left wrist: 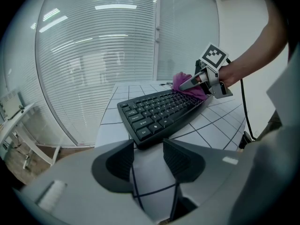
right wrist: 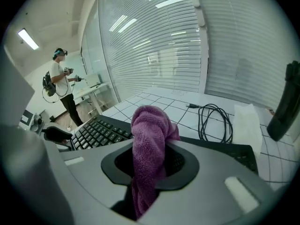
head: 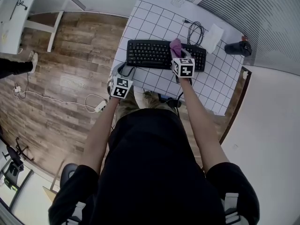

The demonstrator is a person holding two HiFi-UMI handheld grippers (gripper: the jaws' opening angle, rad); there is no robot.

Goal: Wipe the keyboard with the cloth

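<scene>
Over the black keyboard's (head: 145, 53) right half, the right gripper (right wrist: 151, 165) pinches the purple cloth (right wrist: 150, 125); at the desk's (head: 154, 13) near left edge, the left gripper's (left wrist: 149, 156) jaws stand spread, empty.

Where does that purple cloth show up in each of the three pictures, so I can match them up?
Head view: purple cloth upper middle, on the keyboard, at the right gripper tip.
Left gripper view: cloth upper right of centre, over the keyboard.
Right gripper view: cloth dead centre, clamped in that gripper.
Shared landmark: the black keyboard, seen in all three.
</scene>
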